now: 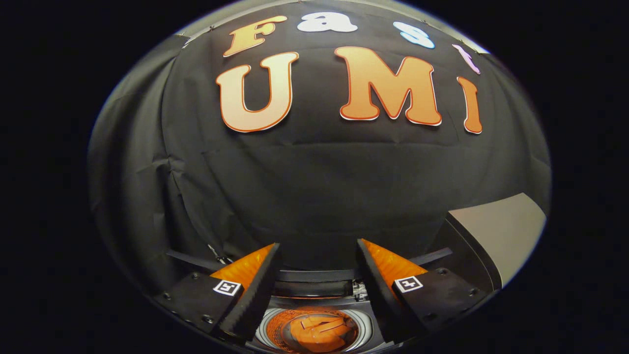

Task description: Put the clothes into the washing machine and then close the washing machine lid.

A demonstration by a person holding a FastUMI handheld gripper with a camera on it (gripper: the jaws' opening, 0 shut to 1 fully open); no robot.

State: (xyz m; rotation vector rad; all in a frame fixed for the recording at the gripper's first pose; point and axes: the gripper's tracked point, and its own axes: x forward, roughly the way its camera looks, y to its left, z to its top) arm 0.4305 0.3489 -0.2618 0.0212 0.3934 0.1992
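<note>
Gripper (318, 265) hangs above washer (366, 327), fingers (255, 290) spread wide apart w/ nothing between them. Orange clothes (317, 334) lie folded inside round drum (275, 325), low between the finger bases. Lid (501, 236) stands raised at right, pale underside showing. Black cloth wall beyond fingers.

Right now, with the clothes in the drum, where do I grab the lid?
Probably the top edge of the lid, one finger on each face, coming from above: it stands raised to the right of the open, empty gripper, a thin flat panel. The clothes lie in the drum.
</note>
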